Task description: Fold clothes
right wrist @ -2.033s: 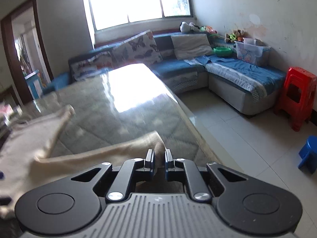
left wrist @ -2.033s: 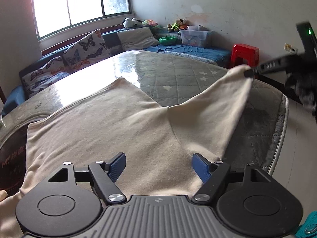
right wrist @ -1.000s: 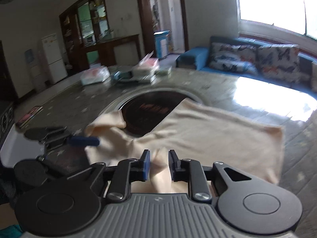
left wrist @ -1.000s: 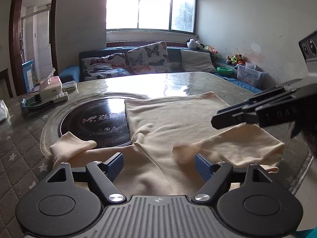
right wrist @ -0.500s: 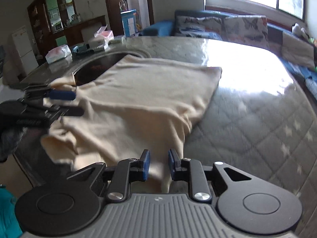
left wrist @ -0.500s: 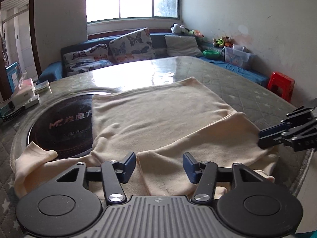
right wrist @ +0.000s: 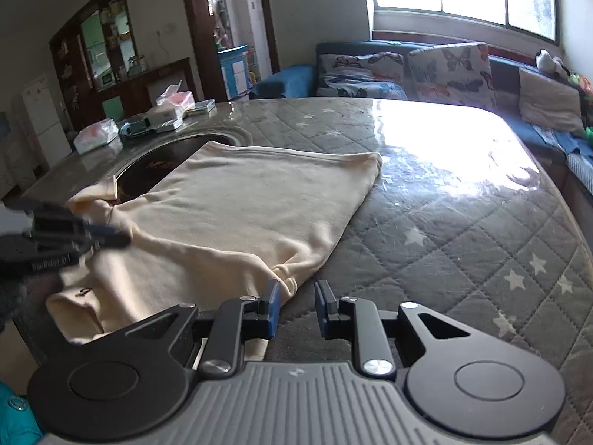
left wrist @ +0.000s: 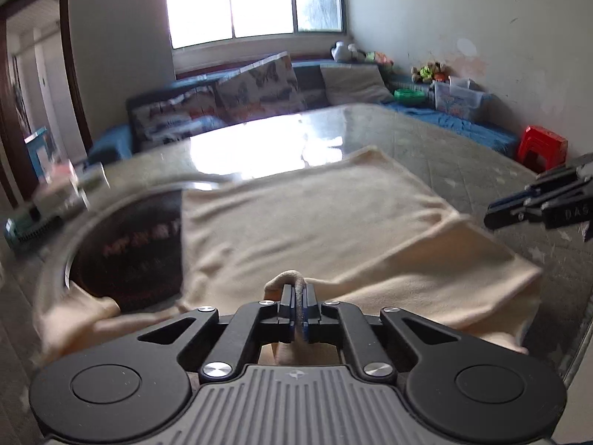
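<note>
A quilted table under clear plastic fills a living room, sofa behind. At its left a dark round inset lies partly under the cream shirt, spread flat with one side folded over. The left gripper is clamped on a fabric pinch at the near edge. The right gripper, jaws apart and empty, sits just beside the folded sleeve. Likely mid-fold; next, carry the pinched edge across evenly.

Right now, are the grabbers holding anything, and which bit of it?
The left hand-held gripper is shut on a pinched-up fold at the near edge of the cream fabric garment. The right hand-held gripper is open beside the garment's corner, holding nothing.
</note>
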Action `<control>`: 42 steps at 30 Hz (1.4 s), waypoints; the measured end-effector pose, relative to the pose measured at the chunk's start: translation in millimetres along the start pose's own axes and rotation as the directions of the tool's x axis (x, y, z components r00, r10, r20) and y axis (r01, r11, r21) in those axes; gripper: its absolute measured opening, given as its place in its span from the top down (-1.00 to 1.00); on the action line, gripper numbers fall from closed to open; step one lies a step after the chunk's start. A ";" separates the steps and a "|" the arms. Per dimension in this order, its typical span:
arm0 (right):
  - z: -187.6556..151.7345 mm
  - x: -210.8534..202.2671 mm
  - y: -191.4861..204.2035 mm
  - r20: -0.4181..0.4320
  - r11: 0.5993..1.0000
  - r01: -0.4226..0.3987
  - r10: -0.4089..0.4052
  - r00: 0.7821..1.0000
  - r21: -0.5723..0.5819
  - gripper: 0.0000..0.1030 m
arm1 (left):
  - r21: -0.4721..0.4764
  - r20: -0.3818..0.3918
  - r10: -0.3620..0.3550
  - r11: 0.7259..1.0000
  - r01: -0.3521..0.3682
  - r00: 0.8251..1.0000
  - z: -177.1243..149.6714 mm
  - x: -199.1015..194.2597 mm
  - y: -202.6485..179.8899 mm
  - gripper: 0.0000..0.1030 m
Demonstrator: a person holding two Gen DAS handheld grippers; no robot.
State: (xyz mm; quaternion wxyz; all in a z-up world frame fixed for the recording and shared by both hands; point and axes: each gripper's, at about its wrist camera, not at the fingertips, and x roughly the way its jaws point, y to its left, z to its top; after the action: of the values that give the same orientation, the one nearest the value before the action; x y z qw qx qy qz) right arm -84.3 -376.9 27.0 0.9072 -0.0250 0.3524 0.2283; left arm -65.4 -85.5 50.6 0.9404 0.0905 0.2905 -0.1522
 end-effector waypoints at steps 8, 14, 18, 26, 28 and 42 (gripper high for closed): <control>3.1 7.0 12.4 0.029 0.994 -0.011 0.014 0.999 -0.111 0.62 | 0.022 0.045 -0.001 1.000 0.000 0.999 16.8 -9.7 -2.4 0.92; -2.5 23.0 21.6 0.009 0.985 -0.001 0.003 1.000 -0.172 0.62 | 0.027 -0.013 0.039 0.999 -0.038 0.999 7.2 1.0 -0.2 0.84; -1.4 16.6 21.2 0.018 0.985 0.010 -0.007 1.000 -0.171 0.62 | 0.026 -0.064 0.064 0.998 -0.062 0.996 -4.5 5.4 7.8 0.82; 7.0 9.7 42.3 0.019 0.971 -0.032 0.037 0.999 -0.239 0.63 | 0.011 -0.040 0.059 0.998 -0.058 0.997 -13.2 -4.1 12.1 0.79; 5.2 16.2 48.9 -0.008 0.966 -0.038 0.037 0.999 -0.255 0.63 | 0.006 -0.042 0.043 0.999 -0.043 0.998 -16.4 -3.9 13.0 0.79; 15.0 52.4 113.1 -0.121 0.912 -0.189 0.155 0.981 -0.364 0.63 | -0.080 -0.025 0.098 0.992 -0.100 0.995 -32.1 -16.6 56.0 0.69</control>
State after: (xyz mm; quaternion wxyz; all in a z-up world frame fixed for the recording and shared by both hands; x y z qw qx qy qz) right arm -89.9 -251.8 17.2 0.8455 -0.1764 0.3436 0.3687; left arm -76.1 -20.8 38.6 0.9465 0.0681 0.3015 -0.0923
